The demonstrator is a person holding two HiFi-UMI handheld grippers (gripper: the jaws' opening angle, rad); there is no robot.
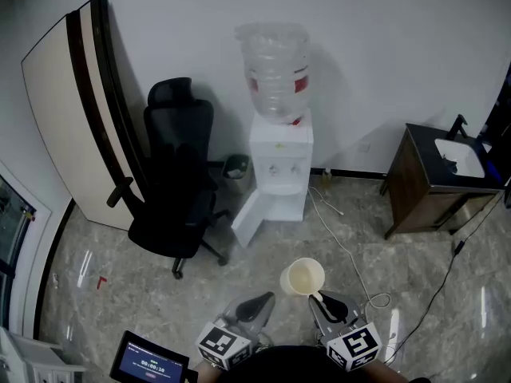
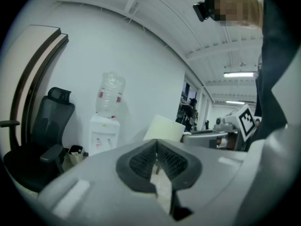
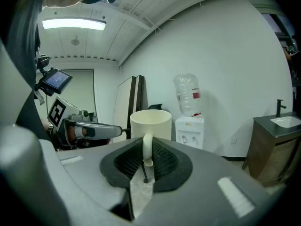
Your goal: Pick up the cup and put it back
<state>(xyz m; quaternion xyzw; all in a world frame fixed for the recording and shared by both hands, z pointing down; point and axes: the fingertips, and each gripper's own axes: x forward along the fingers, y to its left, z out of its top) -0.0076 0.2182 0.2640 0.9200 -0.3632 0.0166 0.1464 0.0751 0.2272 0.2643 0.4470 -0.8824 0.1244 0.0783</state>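
- Cream cup [image 3: 150,124] hangs above the floor, only its handle pinched in my right gripper [image 3: 146,155]; such a thin hold may let it swivel or slip.
- My left gripper [image 2: 156,149] is closed, empty: no backup.

The left tongs [image 1: 266,298] and the right tongs [image 1: 321,300] share smooth pale grey shells, with black ribbed pads [image 3: 162,161] sunk in a rounded dark collar. Behind each sits a marker cube [image 1: 224,344], grey with black-and-white square patterns on its faces. The person wears a dark top [image 1: 295,367]
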